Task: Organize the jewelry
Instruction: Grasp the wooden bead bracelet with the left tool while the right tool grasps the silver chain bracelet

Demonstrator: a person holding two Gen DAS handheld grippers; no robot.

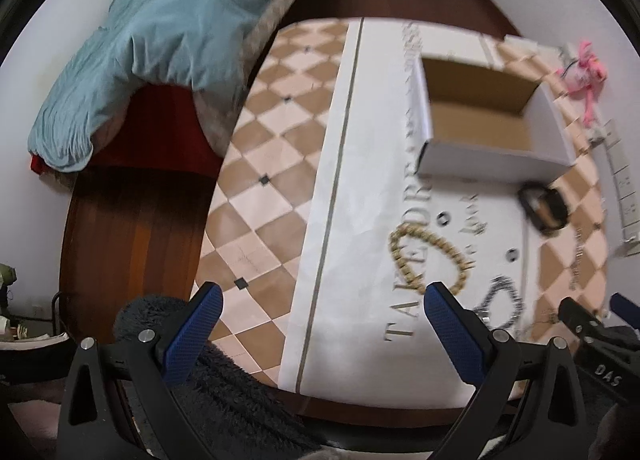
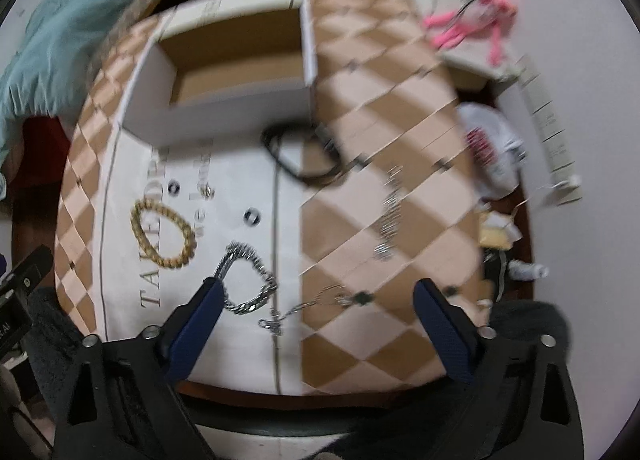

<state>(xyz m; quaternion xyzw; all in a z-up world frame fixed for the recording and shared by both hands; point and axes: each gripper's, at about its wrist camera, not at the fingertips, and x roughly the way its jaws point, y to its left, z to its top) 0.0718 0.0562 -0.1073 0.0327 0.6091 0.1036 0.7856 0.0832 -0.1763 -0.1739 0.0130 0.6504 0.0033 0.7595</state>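
An open white cardboard box (image 1: 492,156) (image 2: 216,116) stands on the checkered paper. Near it lie a gold chain (image 1: 430,246) (image 2: 138,230), a silver chain (image 2: 260,272) (image 1: 502,302), a black bracelet (image 1: 554,214) (image 2: 280,156), a thin silver necklace (image 2: 308,306), another silver piece (image 2: 390,216) and two small rings (image 2: 252,217) (image 1: 443,218). My left gripper (image 1: 324,296) is open and empty, above the table's near edge, left of the gold chain. My right gripper (image 2: 316,288) is open and empty, over the silver chain and thin necklace.
A blue blanket (image 1: 160,32) drapes over furniture at the left. A pink toy (image 1: 586,68) (image 2: 472,26), white strips (image 2: 548,116) and small clutter (image 2: 496,152) sit at the right edge. Dark fuzzy fabric (image 1: 224,380) lies below the grippers.
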